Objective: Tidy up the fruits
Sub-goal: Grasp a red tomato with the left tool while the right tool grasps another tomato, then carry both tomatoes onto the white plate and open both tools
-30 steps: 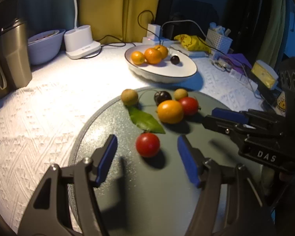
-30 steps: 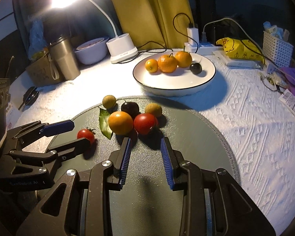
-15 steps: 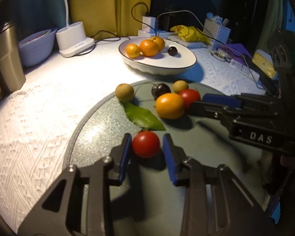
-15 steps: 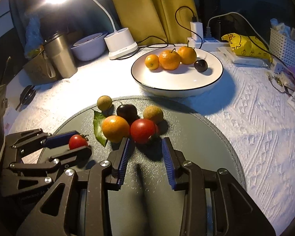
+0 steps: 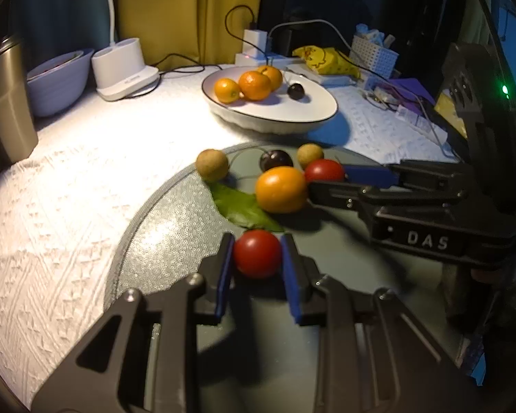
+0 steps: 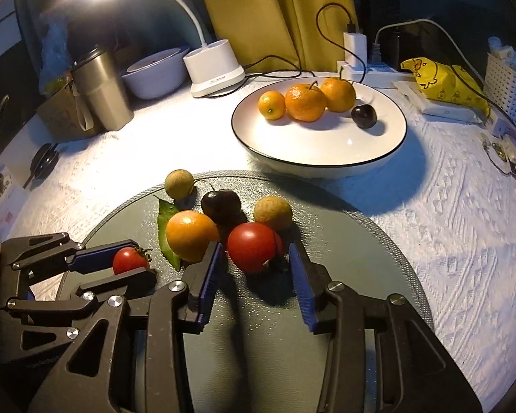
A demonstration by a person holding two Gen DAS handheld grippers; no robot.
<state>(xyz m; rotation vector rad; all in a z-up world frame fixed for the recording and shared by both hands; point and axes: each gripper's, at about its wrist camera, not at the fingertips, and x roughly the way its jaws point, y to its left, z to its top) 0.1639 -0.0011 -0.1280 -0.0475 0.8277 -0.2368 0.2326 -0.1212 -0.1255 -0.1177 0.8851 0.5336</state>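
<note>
My left gripper [image 5: 256, 249] is shut on a small red tomato [image 5: 257, 253] on the round grey mat [image 5: 161, 241]; it shows in the right wrist view too [image 6: 129, 261]. My right gripper [image 6: 254, 253] is open, its blue pads either side of a larger red tomato [image 6: 253, 246] without touching it. Beside that tomato lie an orange [image 6: 191, 235], a dark cherry [image 6: 221, 204], two brown longans [image 6: 179, 183] [image 6: 272, 212] and a green leaf [image 6: 165, 222]. Behind the mat a white plate [image 6: 326, 151] holds three oranges [image 6: 305, 102] and a cherry [image 6: 363, 116].
At the back stand a white lamp base [image 6: 215, 69], a pale bowl [image 6: 154, 74], a steel tumbler [image 6: 101, 91], chargers with cables [image 6: 354, 51], a yellow bag [image 6: 443, 81] and a white basket [image 6: 509, 82]. A white textured cloth [image 6: 447, 223] covers the table.
My left gripper has closed from wide open onto the small tomato. My right gripper has moved forward so its pads flank the larger tomato.
</note>
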